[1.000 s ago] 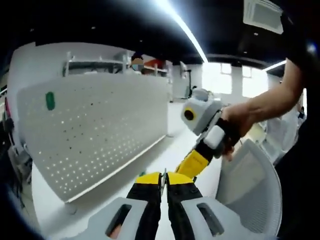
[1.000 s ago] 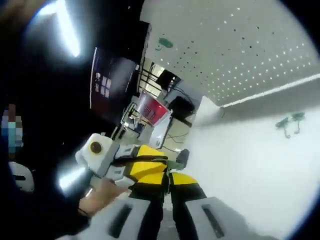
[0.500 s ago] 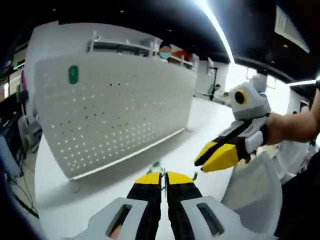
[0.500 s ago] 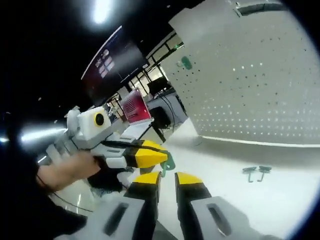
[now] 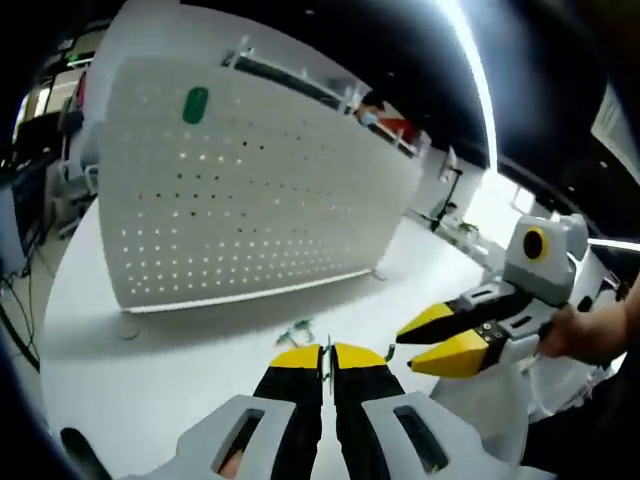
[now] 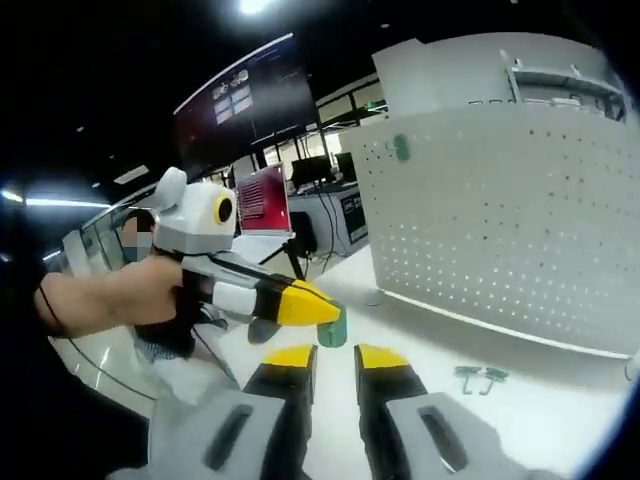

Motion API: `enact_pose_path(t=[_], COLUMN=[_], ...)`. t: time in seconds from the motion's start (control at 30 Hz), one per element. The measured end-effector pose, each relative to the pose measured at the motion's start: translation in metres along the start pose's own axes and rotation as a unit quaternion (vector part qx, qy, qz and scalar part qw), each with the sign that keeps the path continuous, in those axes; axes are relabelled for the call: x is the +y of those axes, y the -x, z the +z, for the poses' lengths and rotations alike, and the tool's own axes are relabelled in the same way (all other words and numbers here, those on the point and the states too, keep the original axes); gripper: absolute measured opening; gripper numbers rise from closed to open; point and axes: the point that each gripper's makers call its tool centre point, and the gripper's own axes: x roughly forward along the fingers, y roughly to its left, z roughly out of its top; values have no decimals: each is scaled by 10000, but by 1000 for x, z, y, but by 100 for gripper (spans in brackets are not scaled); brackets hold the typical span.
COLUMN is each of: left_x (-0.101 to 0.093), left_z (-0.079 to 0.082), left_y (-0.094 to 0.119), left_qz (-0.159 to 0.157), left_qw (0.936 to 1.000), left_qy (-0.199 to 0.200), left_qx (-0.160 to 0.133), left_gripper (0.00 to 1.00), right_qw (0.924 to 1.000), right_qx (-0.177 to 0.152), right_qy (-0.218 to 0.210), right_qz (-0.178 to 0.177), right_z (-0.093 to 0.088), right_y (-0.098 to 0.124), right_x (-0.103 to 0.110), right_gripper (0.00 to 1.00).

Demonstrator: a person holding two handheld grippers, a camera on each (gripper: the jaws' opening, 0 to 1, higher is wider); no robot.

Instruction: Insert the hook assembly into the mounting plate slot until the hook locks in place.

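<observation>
A white pegboard mounting plate (image 5: 250,200) (image 6: 500,220) stands upright on the white table, with a green piece (image 5: 195,103) (image 6: 401,148) fixed near its top corner. Two loose green hooks (image 5: 298,328) (image 6: 480,377) lie on the table in front of the plate. My left gripper (image 5: 325,352) (image 6: 318,308) is shut; a small green hook (image 6: 333,328) pokes out at its tip in the right gripper view. My right gripper (image 6: 338,358) (image 5: 435,338) is open with nothing between its jaws, and hangs in the air beside the left one, short of the loose hooks.
The white table (image 5: 150,380) runs wide in front of the pegboard. A person's hand (image 6: 110,295) holds the left gripper. Monitors and desks (image 6: 262,200) stand behind it. A mesh chair back (image 5: 480,400) sits near the table's edge.
Both hands have swung round, so the pegboard now stands level and closer in both views. The right gripper's jaws have opened. The left gripper stays shut.
</observation>
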Motion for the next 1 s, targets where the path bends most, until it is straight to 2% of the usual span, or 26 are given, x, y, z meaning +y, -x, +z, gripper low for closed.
enact_pose_path(t=[0.2, 0.43, 1.0], left_x=[-10, -20, -27], left_z=[-3, -4, 1], left_y=[3, 2, 11], left_qz=[-102, -240, -354], left_qw=[9996, 9991, 9972], left_qy=[269, 358, 614], left_qx=[-40, -58, -249], left_gripper=[1, 1, 1], right_qw=[9991, 9988, 9960], right_qx=[44, -5, -67], right_qy=[421, 497, 887], right_qz=[-21, 34, -6], right_z=[1, 3, 8], right_y=[-6, -8, -7], right_x=[5, 7, 13], right_gripper=[11, 9, 1])
